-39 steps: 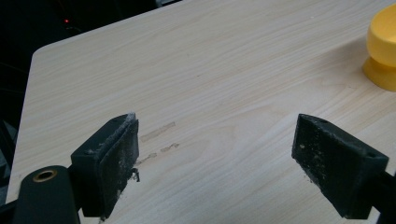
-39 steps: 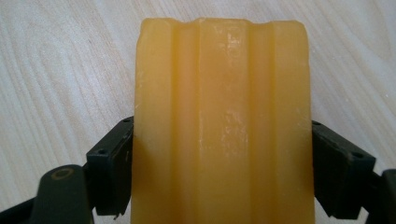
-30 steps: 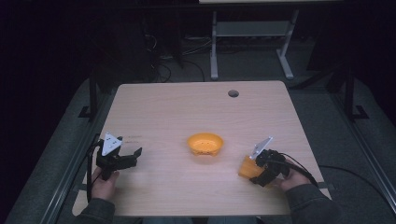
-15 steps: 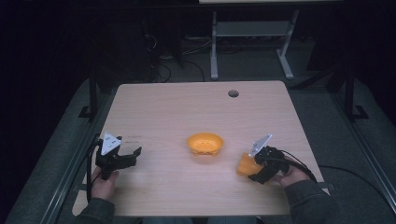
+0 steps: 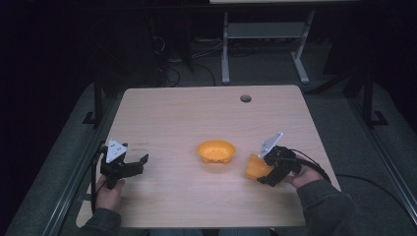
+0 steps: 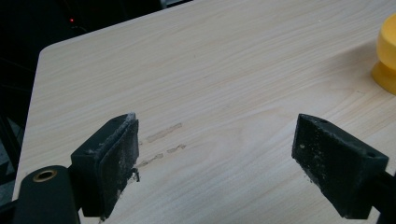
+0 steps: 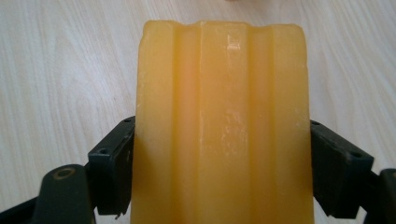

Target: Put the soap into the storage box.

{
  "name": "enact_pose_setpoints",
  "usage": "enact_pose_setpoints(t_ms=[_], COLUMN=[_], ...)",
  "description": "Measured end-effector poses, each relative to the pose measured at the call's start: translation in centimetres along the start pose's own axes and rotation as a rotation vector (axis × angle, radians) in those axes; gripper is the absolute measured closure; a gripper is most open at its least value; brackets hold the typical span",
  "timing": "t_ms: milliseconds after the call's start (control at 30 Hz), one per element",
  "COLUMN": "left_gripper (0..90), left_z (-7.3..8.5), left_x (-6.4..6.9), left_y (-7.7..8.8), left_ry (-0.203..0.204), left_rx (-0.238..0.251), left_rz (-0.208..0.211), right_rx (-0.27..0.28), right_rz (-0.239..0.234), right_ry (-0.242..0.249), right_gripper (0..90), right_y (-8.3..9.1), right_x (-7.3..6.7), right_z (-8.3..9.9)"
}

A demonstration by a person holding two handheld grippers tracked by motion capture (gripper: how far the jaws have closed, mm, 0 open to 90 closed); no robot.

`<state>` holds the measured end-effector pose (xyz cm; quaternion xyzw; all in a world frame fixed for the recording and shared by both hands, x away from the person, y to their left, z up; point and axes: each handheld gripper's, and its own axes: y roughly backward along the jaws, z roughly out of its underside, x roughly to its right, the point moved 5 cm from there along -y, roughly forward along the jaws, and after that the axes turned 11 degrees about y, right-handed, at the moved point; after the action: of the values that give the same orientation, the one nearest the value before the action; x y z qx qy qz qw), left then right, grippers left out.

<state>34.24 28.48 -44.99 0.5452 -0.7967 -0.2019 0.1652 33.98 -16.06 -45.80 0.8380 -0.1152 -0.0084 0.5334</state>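
An orange bowl (image 5: 216,152) sits upright near the middle of the wooden table (image 5: 196,113); its edge shows at the right of the left gripper view as the bowl (image 6: 386,56). My right gripper (image 5: 263,169) is shut on an orange ribbed cup (image 5: 255,167), just right of the bowl and tilted toward it. In the right gripper view the cup (image 7: 222,126) sits between both jaws of the right gripper (image 7: 222,172). My left gripper (image 5: 135,164) rests at the table's left front, open, with nothing between its jaws; the left gripper (image 6: 215,158) shows bare wood there.
A round cable hole (image 5: 245,98) lies near the table's far right edge. A white metal frame (image 5: 265,44) and cables stand on the dark floor beyond the table. Faint scuff marks (image 6: 163,140) mark the wood ahead of the left gripper.
My right gripper has carried the cup slightly left, toward the bowl, and a little up. The left gripper has stayed in place.
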Motion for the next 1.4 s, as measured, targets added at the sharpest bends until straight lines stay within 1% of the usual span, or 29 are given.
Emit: enact_pose_setpoints(t_ms=[167,433,567,700,767,967,1133,1167,1233,1367,1400], left_gripper=[14.1,14.1,14.1,14.1,14.1,14.1,14.1,14.2,14.1,14.1,14.1], left_z=[0.0,0.0,0.0,0.0,0.0,0.0,-0.1,-0.1,-0.1,-0.1,-0.1], left_x=[0.0,-0.2,-0.2,-0.3,-0.3,-0.4,-0.4,-0.5,-0.5,-0.4,-0.4], left_y=[0.0,0.0,0.0,-0.1,-0.1,0.0,0.0,0.0,0.0,0.0,0.0], left_ry=[-0.001,0.002,0.003,0.015,0.014,0.015,0.018,0.019,0.022,0.021,0.02], left_rx=[-0.001,0.001,0.002,0.004,0.004,-0.002,0.003,0.004,0.005,0.004,0.004], left_rz=[-0.004,-0.007,-0.01,-0.01,-0.012,-0.013,-0.017,-0.017,-0.012,-0.015,-0.006], right_rx=[-0.004,0.007,0.008,0.003,0.005,0.003,0.004,0.003,0.01,0.009,0.011], right_rz=[0.0,-0.004,-0.007,-0.008,-0.009,-0.014,-0.014,-0.011,-0.015,-0.007,-0.015], right_ry=[0.023,0.061,0.068,0.081,0.081,0.108,0.114,0.123,0.119,0.131,0.129], right_gripper=[20.7,20.7,20.7,20.7,20.7,20.7,20.7,20.7,20.7,20.7,20.7], right_y=[0.2,0.6,0.8,1.1,1.1,1.4,1.6,1.7,1.7,1.7,1.7], right_x=[0.3,0.9,1.1,1.4,1.5,2.1,2.3,2.4,2.5,2.8,2.8], right_z=[-0.7,-2.0,-2.4,-3.1,-3.2,-4.3,-5.1,-5.2,-5.4,-5.7,-6.0])
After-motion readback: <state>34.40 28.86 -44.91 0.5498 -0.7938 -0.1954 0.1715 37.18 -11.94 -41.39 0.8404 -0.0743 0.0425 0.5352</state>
